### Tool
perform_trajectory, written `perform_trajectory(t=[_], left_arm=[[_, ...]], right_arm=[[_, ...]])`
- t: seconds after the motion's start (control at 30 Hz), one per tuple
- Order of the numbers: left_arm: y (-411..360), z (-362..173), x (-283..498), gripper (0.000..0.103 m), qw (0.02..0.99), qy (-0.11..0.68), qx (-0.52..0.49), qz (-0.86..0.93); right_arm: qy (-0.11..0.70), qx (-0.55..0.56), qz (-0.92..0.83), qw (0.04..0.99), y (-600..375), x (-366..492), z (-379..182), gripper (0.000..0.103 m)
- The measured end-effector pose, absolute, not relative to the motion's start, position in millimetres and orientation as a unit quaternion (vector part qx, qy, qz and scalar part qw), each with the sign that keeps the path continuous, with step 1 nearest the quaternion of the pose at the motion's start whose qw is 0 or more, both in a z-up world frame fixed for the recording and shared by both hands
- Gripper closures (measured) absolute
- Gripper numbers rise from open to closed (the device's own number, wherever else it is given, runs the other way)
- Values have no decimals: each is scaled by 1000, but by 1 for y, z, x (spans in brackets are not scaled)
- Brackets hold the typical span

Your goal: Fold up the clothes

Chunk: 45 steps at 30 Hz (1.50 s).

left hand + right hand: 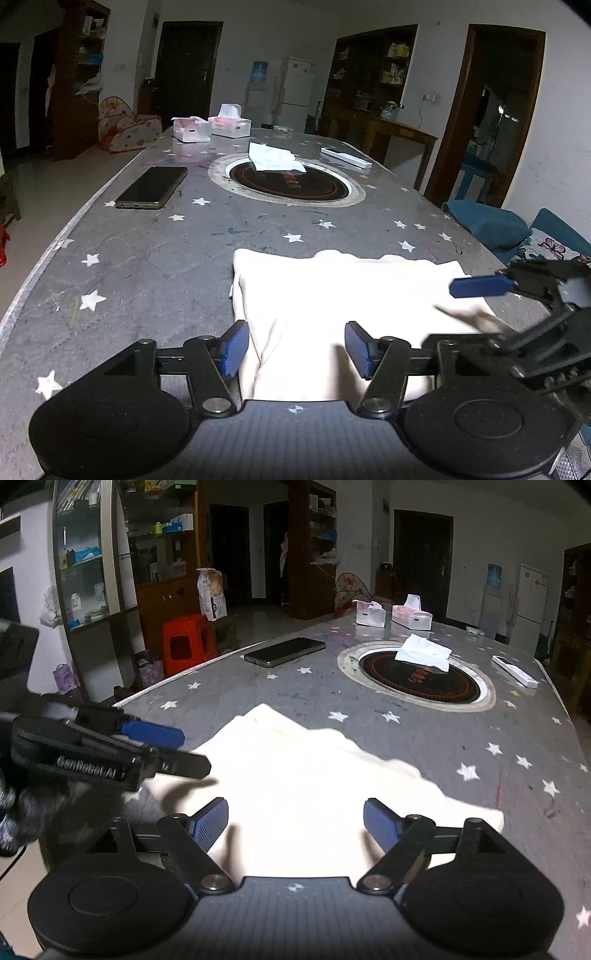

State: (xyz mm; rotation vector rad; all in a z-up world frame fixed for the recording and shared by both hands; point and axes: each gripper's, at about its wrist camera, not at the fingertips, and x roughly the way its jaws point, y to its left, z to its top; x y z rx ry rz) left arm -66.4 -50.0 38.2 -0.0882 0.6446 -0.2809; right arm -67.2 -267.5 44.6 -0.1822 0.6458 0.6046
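A cream garment [332,295] lies folded flat on the grey star-patterned table [147,277], near its front edge. My left gripper [297,347] hovers over the garment's near left part, open, with only cloth below its blue pads. From the right, my right gripper's blue pad [480,287] reaches over the garment's right edge. In the right wrist view the same garment [314,775] spreads under my right gripper [295,823], which stands wide open and holds nothing. My left gripper [195,751] shows at the left, over the cloth's corner, in a gloved hand.
A dark phone [151,187] lies at the table's left. A round inset cooktop [314,188] with a white tissue [275,157] sits mid-table. Two tissue boxes [192,129] and a white remote [345,157] lie farther back. A blue sofa [487,221] flanks the right edge, a red stool [188,638] the left.
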Motion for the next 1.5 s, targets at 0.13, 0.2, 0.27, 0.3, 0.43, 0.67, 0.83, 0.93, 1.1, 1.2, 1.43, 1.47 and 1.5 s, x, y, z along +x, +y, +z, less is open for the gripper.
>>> perform_trajectory(t=[0.13,0.2,0.27,0.3,0.43,0.67,0.83,0.93,1.1,1.2,1.43,1.47,1.5], left_arm=[[-53,38,-72,31,938,316,-41,-137],[-54,39,-74,28,938,316,-40,-137],[-56,39,-77,24,938,315,-40,-136],[-56,39,-79,23,939,315,-40,-134],[-57,39,-83,14,939,315,-41,-128],[-61,39,-90,9,939,317,-41,-125],[-64,41,-93,0,941,312,-39,-122],[-66,42,-93,0,942,312,-34,-121],[-71,45,-94,0,943,309,-32,-122],[-73,46,-94,0,943,308,-32,-121],[-74,47,-96,0,943,313,-37,-109],[-74,48,-96,0,943,313,-37,-107],[-74,48,-97,0,943,313,-37,-108]], right_arm=[[303,-83,287,905,-275,-82,48,6],[296,-83,284,908,-277,-90,49,2],[290,-81,286,910,-279,-99,49,0],[289,-80,288,909,-280,-102,48,0],[287,-78,287,911,-284,-111,43,0],[286,-63,283,913,-288,-116,38,0],[289,-50,278,915,-291,-113,36,0],[294,-46,275,914,-292,-112,35,0],[305,-46,274,911,-294,-112,33,0],[311,-44,277,908,-294,-114,32,0],[317,-31,281,905,-292,-119,30,0],[315,-29,281,906,-292,-120,30,0],[313,-28,280,907,-292,-121,30,0]])
